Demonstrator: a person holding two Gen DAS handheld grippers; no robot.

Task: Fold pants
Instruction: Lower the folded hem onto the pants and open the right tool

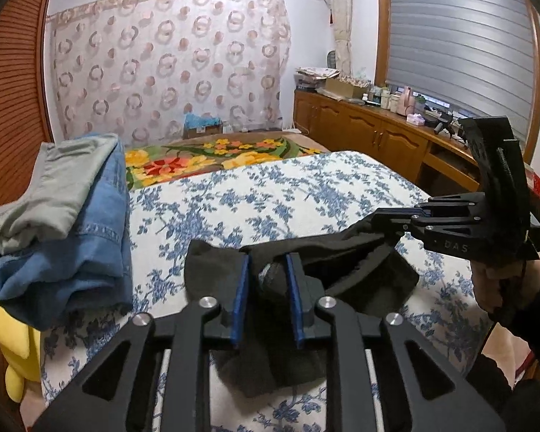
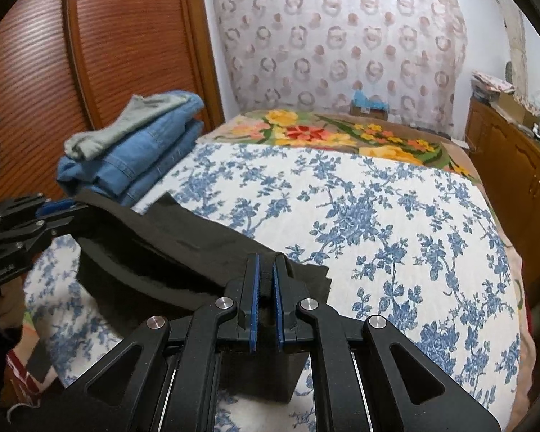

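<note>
Black pants (image 2: 169, 248) hang bunched between your two claws, sagging onto the near end of the bed (image 2: 396, 216), at about 6 o'clock on its blue-flowered cover. Your right claw (image 2: 265, 270) is clamped tight on one edge of the fabric. Your left claw (image 1: 268, 270) has a roll of the same fabric between its blue pads (image 1: 294, 288), jaws slightly apart; whether they press on it cannot be told. Folded jeans (image 1: 72, 252) with a grey garment (image 1: 54, 187) on top lie at 9 o'clock, beside the pants
</note>
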